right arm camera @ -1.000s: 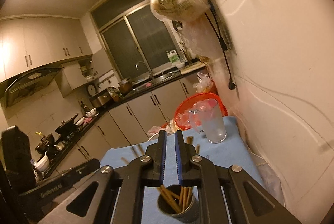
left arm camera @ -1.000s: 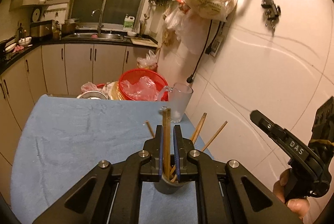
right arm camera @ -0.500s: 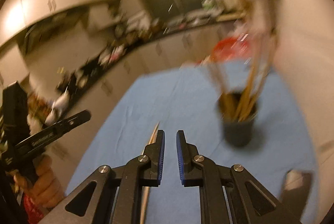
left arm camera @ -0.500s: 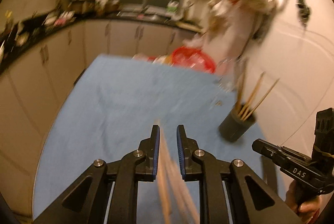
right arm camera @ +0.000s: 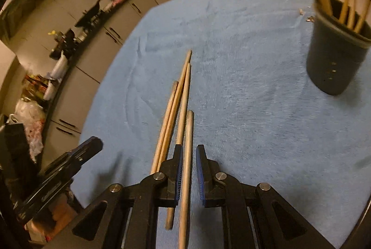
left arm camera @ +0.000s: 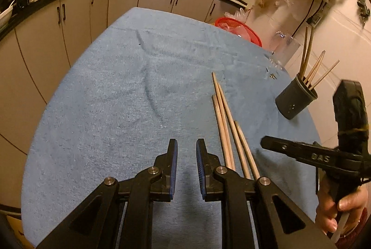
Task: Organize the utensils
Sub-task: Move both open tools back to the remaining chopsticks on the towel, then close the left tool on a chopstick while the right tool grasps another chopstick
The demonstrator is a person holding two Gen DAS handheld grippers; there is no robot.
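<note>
Several wooden chopsticks lie in a loose bundle on the blue cloth, also seen in the right wrist view. A dark cup holding more chopsticks stands at the right by the wall, and shows in the right wrist view. My left gripper is open and empty, just left of the bundle. My right gripper is open, low over the cloth, with one chopstick lying between its jaws. The right gripper also shows in the left wrist view.
A clear glass jug and a red basket stand at the cloth's far right corner. The wall runs close along the right. Kitchen counters and cabinets lie beyond the table's left and far edges.
Both grippers dropped from over the cup to the near part of the cloth. The chopsticks my left gripper held a second ago are no longer in it. The right gripper now straddles one chopstick.
</note>
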